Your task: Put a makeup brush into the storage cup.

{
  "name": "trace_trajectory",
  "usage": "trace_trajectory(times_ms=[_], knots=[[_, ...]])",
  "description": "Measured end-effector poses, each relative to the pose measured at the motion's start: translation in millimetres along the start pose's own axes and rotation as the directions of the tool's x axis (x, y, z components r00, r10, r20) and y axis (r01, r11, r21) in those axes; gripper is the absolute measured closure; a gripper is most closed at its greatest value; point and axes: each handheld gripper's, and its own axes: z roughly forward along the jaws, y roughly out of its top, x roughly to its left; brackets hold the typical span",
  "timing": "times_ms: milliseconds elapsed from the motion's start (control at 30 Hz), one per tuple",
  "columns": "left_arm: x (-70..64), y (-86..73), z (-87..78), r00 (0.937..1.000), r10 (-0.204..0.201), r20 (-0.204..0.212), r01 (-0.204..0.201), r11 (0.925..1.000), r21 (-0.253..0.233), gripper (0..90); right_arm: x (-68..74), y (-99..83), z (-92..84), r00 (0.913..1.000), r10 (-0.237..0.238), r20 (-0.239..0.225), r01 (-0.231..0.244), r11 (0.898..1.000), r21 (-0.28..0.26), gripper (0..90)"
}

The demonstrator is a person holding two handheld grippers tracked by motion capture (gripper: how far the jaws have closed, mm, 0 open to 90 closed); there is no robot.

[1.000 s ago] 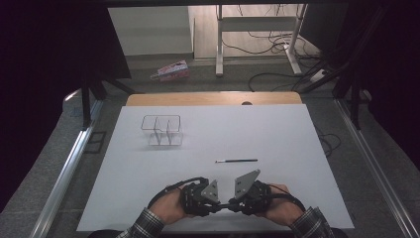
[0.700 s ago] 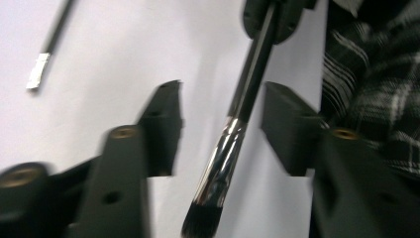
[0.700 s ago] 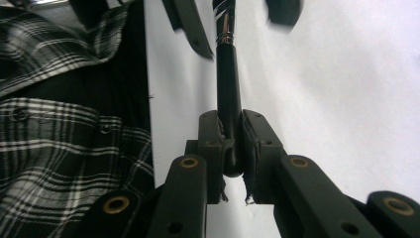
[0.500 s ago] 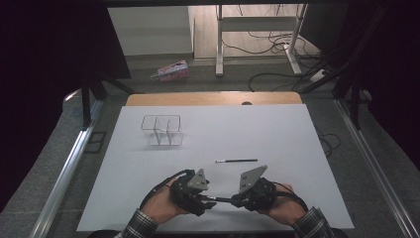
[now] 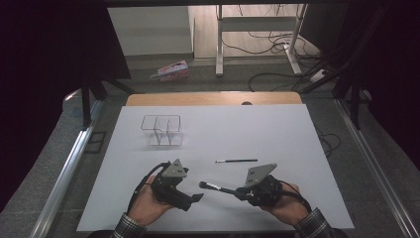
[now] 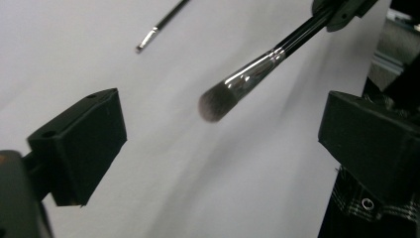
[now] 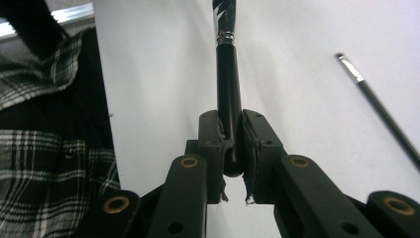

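Brush (image 5: 216, 188) in right gripper (image 5: 241, 192); clear organizer (image 5: 162, 131) w/ nothing inside.

One camera sits high on the person's side, looking forward and down over the whole white bench (image 5: 277, 134). Two more ride the hand-held grippers, close above the surface, looking along the jaws. All three catch the thick brush (image 5: 218, 188) (image 6: 247, 82) (image 7: 228, 94) and the thin brush (image 5: 236, 160) (image 6: 161, 22) (image 7: 381, 114).
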Motion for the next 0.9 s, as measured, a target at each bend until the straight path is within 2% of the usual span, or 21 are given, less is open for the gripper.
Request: trace_trajectory(times_ms=[33,133,267,300,333,367,400,433,467,533,600,633,733,767,800,867,900], knots=[[1.3,-1.2,-0.3,0.9999,-0.012,-0.005,0.012,0.9998,-0.015,3.7,-1.1,-0.1,-2.1,0.9997,-0.001,0.024,0.001,1.0,-0.014,79.3],[4.2,-3.8,-0.5,0.9994,-0.034,-0.003,0.033,0.9979,-0.056,3.5,-1.1,-0.2,-4.3,0.999,0.004,0.045,-0.002,0.999,-0.034,79.4],[5.3,-4.8,0.5,0.9989,-0.046,-0.003,0.046,0.9962,-0.074,3.4,-0.8,0.1,-6.5,0.9976,0.002,0.07,0.001,0.999,-0.048,79.3],[6.3,-5.0,1.2,0.9978,-0.067,-0.002,0.067,0.9935,-0.093,3.2,-0.5,0.3,-7.7,0.9958,0.005,0.091,0.001,0.998,-0.064,79.4],[6.3,-5.0,1.2,0.9978,-0.067,-0.002,0.067,0.9935,-0.093,3.3,-0.5,0.3,-7.7,0.9958,0.005,0.091,0.001,0.998,-0.064,79.4],[8.8,-5.0,1.8,0.9947,-0.097,0.033,0.1,0.9889,-0.11,3.7,-0.2,0.5,-9.2,0.9942,0.009,0.107,-0.001,0.997,-0.08,79.3],[8.8,-5.0,1.8,0.9947,-0.097,0.033,0.1,0.9889,-0.11,3.8,-0.2,0.5,-9.2,0.9942,0.009,0.107,-0.001,0.997,-0.08,79.3],[11.5,-5.2,2.7,0.9902,-0.124,0.064,0.131,0.9822,-0.134,4.1,-0.5,0.4,-10.4,0.9929,0.015,0.118,-0.004,0.996,-0.093,79.3],[12.2,-5.3,3.2,0.9882,-0.13,0.081,0.141,0.9793,-0.146,4.9,-0.6,0.4,-10.9,0.9926,0.015,0.121,-0.003,0.995,-0.1,79.3],[12.8,-5.1,3.7,0.9868,-0.133,0.092,0.146,0.978,-0.149,5.1,-0.5,0.4,-12.0,0.9911,0.014,0.132,0.001,0.993,-0.115,79.3],[12.4,-4.0,5.0,0.9848,-0.141,0.102,0.156,0.9735,-0.167,5.1,0.2,0.5,-12.3,0.9904,0.02,0.137,-0.003,0.992,-0.125,79.3],[12.3,-2.8,6.7,0.9819,-0.15,0.115,0.169,0.9694,-0.178,4.2,0.0,0.6,-13.1,0.9896,0.017,0.143,0.002,0.991,-0.137,79.3],[12.3,-1.6,8.5,0.9783,-0.162,0.129,0.184,0.9661,-0.181,3.3,0.4,0.8,-13.6,0.9893,0.023,0.144,-0.001,0.989,-0.149,79.3],[13.3,-0.8,9.6,0.9744,-0.179,0.136,0.202,0.9624,-0.181,3.0,0.7,1.1,-14.6,0.989,0.024,0.146,0.0,0.986,-0.167,79.3],[13.3,-0.8,9.6,0.9744,-0.179,0.136,0.202,0.9624,-0.181,3.0,0.9,1.3,-15.0,0.9888,0.027,0.147,-0.002,0.985,-0.174,79.3],[14.6,0.2,10.3,0.9705,-0.195,0.143,0.219,0.9591,-0.18,3.0,1.0,1.4,-15.3,0.9891,0.031,0.144,-0.004,0.983,-0.185,79.3],[15.4,1.1,10.4,0.9643,-0.21,0.161,0.238,0.9544,-0.18,3.1,1.6,1.7,-16.3,0.9882,0.039,0.148,-0.007,0.978,-0.207,79.3]])
